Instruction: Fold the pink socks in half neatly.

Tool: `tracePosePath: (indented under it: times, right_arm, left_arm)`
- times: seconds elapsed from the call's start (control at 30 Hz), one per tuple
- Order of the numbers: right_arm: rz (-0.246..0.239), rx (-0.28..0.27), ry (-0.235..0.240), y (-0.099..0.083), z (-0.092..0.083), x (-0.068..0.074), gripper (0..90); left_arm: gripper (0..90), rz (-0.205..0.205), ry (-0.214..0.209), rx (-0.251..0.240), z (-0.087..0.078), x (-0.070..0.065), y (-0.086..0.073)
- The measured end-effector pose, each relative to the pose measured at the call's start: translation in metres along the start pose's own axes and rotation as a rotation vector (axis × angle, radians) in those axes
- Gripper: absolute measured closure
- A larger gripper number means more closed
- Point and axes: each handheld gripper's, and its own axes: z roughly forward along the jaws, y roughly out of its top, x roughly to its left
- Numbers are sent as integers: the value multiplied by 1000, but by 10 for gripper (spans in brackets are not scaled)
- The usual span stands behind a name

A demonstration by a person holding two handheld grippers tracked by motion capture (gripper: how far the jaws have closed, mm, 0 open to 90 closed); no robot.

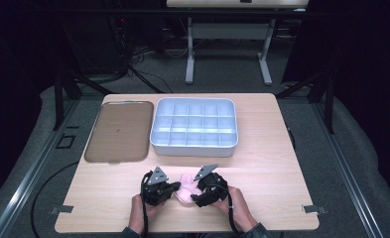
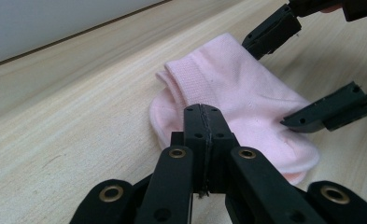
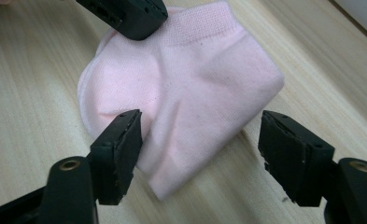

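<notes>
While lying near the desk's front edge, pink sock soft, light, floppy: best pinched at ribbed cuff. Left tongs clamped on its edge; right tongs open astride it. Beyond, tray.

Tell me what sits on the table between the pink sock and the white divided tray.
Nothing: in the high view the strip of wooden table between the pink sock and the white divided tray is bare wood.
</notes>
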Motion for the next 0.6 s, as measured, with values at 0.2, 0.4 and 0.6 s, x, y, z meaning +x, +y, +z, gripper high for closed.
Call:
tracePosePath:
  times: [0.2,0.4,0.6]
  right_arm:
    - [12,-4,-1,-1,2,0,276]
    - [38,-13,7,-4,2,0,277]
    - [49,-29,7,-6,2,-1,275]
  left_arm:
    - [888,14,-3,-15,-6,-3,8]
    - [891,61,-5,-24,-15,-15,16]
    - [894,61,-3,36,-1,-6,5]
